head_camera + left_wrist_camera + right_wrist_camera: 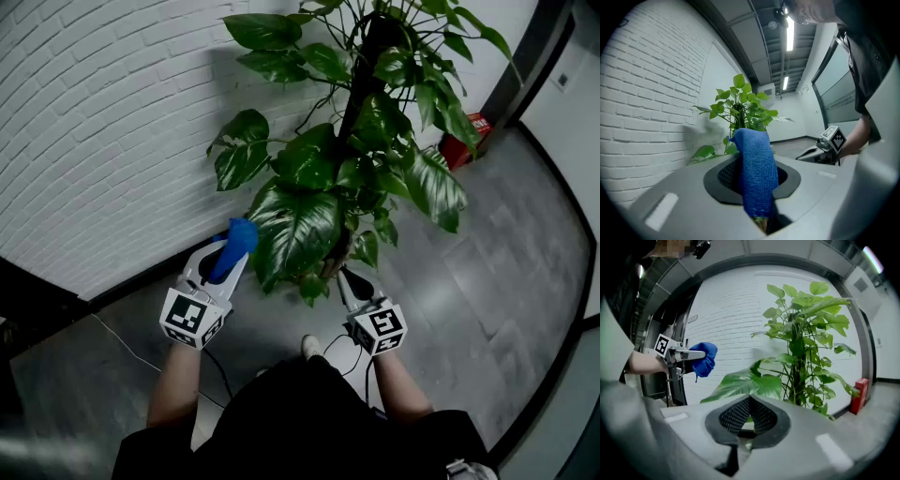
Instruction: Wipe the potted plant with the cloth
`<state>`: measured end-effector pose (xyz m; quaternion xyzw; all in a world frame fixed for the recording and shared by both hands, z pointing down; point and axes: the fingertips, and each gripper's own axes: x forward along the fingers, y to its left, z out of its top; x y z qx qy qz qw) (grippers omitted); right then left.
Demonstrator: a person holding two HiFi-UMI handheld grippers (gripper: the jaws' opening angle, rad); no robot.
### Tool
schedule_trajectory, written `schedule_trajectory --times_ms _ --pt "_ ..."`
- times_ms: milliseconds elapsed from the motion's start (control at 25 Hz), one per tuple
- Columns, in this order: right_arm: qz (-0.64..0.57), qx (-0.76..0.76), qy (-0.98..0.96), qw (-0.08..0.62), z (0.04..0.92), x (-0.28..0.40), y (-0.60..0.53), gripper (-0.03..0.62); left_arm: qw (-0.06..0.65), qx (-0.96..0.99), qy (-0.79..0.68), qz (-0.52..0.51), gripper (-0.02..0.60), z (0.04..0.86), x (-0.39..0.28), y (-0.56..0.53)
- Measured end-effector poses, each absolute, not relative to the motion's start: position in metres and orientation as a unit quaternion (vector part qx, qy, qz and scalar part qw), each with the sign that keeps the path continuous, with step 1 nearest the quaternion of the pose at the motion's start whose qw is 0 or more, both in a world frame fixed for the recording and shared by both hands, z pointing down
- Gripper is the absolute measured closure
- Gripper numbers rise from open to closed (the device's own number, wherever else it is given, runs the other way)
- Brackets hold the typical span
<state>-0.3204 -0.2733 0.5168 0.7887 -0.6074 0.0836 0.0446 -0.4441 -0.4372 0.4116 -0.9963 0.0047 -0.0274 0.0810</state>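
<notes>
A white brick wall [103,141] meets a grey floor [487,281] at the corner where the potted plant [375,141] stands; its pot is hidden under the foliage. Take the big leaf [295,230], the lowest and broadest one on the side facing the person, as the mark.

The left gripper [228,258] is clamped on the blue cloth [240,234], which bunches out past the jaw tips. The cloth sits just to the wall side of the big leaf, close to its edge. Whether they touch cannot be told.

The right gripper [349,279] is at the leaf's other side, low and near the stem. Its jaws meet at the tips, and green shows between the pads, so it looks pinched on the lower edge of the big leaf, probably to steady it.

The leaf's long axis runs from the stem down toward the person, tip lowest. The cloth is the nearer of the two to the broad face. The wipe likely calls for a short move sideways from the wall onto the face, then a stroke along the leaf toward its tip.
</notes>
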Motion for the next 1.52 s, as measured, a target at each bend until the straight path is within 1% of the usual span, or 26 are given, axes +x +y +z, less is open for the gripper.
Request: schedule_trajectory --times_ms 200,320,400,480,560,640,720,840,920,1000,1120,1200,1400,1520 --pt "0.071 0.786 -0.613 0.028 0.501 -0.301 -0.285 0.592 0.142 -0.989 -0.006 -0.045 0.491 0.392 -0.389 -0.449" --pt "0.091 0.778 -0.622 0.022 0.517 -0.296 -0.284 0.591 0.148 -0.988 -0.006 -0.038 0.491 0.379 -0.369 -0.457" --pt "0.116 0.738 -0.664 0.02 0.536 -0.313 -0.287 0.592 0.15 -0.988 -0.012 -0.045 0.491 0.38 -0.359 -0.461" --pt "0.138 0.703 -0.697 0.034 0.556 -0.334 -0.292 0.592 0.157 -0.986 -0.022 -0.061 0.491 0.388 -0.351 -0.461" --pt "0.15 0.707 -0.689 0.048 0.571 -0.336 -0.293 0.591 0.163 -0.983 -0.033 -0.075 0.491 0.396 -0.346 -0.459" --pt "0.156 0.727 -0.667 0.037 0.574 -0.324 -0.289 0.591 0.174 -0.98 -0.044 -0.083 0.491 0.404 -0.342 -0.454" --pt "0.157 0.743 -0.651 0.023 0.571 -0.309 -0.282 0.591 0.21 -0.971 -0.053 -0.103 0.491 0.417 -0.337 -0.45" --pt "0.166 0.76 -0.628 0.02 0.571 -0.293 -0.274 0.591 0.307 -0.938 -0.056 -0.149 0.491 0.431 -0.321 -0.449" --pt "0.185 0.771 -0.608 0.035 0.584 -0.285 -0.273 0.592 0.358 -0.917 -0.063 -0.165 0.491 0.43 -0.307 -0.45" --pt "0.205 0.783 -0.584 0.066 0.612 -0.276 -0.276 0.591 0.381 -0.906 -0.073 -0.169 0.491 0.426 -0.293 -0.449" --pt "0.24 0.791 -0.555 0.096 0.672 -0.267 -0.287 0.591 0.37 -0.908 -0.089 -0.173 0.491 0.424 -0.283 -0.447" --pt "0.252 0.788 -0.556 0.077 0.693 -0.271 -0.301 0.591 0.36 -0.91 -0.098 -0.18 0.491 0.43 -0.281 -0.446" --pt "0.216 0.794 -0.569 0.016 0.682 -0.27 -0.348 0.591 0.33 -0.919 -0.103 -0.189 0.491 0.451 -0.278 -0.453" --pt "0.164 0.789 -0.592 -0.007 0.644 -0.274 -0.364 0.591 0.317 -0.923 -0.106 -0.19 0.491 0.455 -0.281 -0.454"
